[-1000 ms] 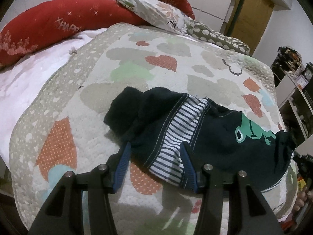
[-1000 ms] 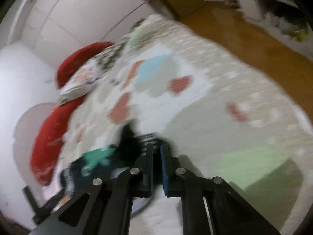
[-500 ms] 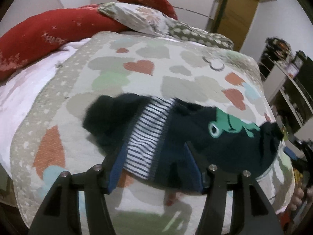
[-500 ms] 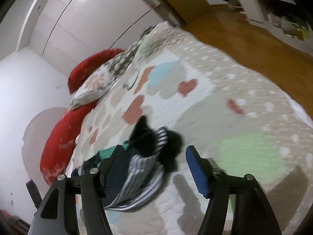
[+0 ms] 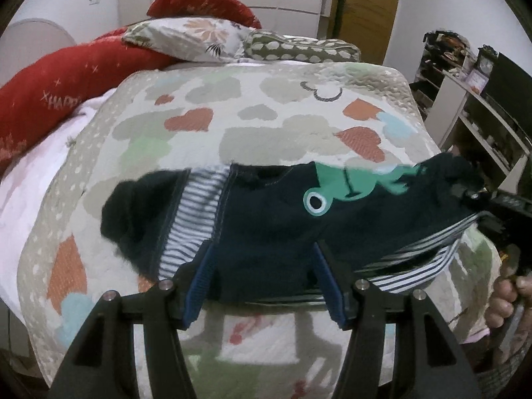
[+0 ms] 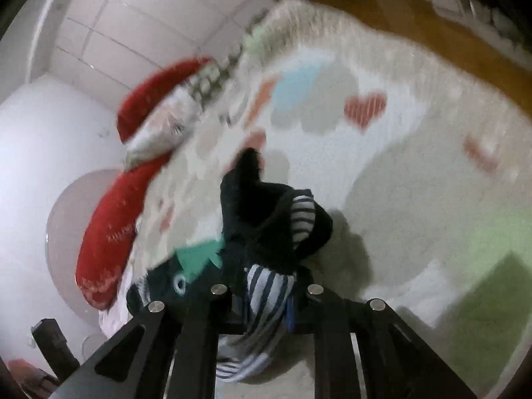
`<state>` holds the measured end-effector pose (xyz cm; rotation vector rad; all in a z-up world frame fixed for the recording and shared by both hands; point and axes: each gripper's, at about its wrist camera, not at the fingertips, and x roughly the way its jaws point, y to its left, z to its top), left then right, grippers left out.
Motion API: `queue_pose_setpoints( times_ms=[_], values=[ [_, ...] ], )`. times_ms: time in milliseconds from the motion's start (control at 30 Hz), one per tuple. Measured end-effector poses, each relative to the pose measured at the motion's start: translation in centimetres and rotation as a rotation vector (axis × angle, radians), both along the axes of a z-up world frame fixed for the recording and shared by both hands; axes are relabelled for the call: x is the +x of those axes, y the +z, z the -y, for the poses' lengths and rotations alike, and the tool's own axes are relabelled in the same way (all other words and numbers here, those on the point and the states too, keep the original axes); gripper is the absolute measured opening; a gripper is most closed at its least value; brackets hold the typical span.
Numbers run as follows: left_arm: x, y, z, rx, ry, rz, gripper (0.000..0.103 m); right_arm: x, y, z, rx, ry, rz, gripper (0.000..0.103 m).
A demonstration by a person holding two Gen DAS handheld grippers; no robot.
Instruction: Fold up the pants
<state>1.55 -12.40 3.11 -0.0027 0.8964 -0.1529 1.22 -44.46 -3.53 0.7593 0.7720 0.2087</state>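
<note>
Small dark navy pants (image 5: 266,219) with striped lining and a green frog print hang stretched just above the quilted bedspread (image 5: 282,106). My left gripper (image 5: 264,279) is shut on their near edge, dark cloth bunched between its blue pads. At the right edge of the left wrist view, my right gripper (image 5: 478,202) has the other end. In the right wrist view the pants (image 6: 266,219) pile up in front of the right gripper (image 6: 266,296), whose jaws are closing with striped cloth filling the gap between them.
Red bolsters (image 5: 66,89) and a floral pillow (image 5: 189,40) line the head of the bed. A pink sheet (image 5: 30,173) lies on the left. Shelves (image 5: 482,116) stand to the right, a wooden door (image 5: 369,10) behind. A person's hand (image 5: 505,296) holds the right tool.
The right gripper went from shut to wide open around the pants' end, then closed on it. The left gripper drew its edge up and sideways, so the pants now stretch between both.
</note>
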Motion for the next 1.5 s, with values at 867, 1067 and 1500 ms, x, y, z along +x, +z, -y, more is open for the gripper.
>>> queue_pose_setpoints(
  times_ms=[867,1067,1500],
  values=[
    [3.7,-6.5,15.8,0.097,-0.337,-0.099,0.064,2.7,-2.3,2.8,0.084,0.066,-0.042,0.026],
    [3.9,-4.2,15.6,0.081,-0.389,-0.131,0.063,-1.6,-2.8,9.1,0.142,-0.261,0.01,0.057],
    [11.1,-1.9,27.5,-0.047,-0.599,-0.3,0.068,-7.7,-2.6,6.0,-0.001,-0.113,0.007,0.066]
  ],
)
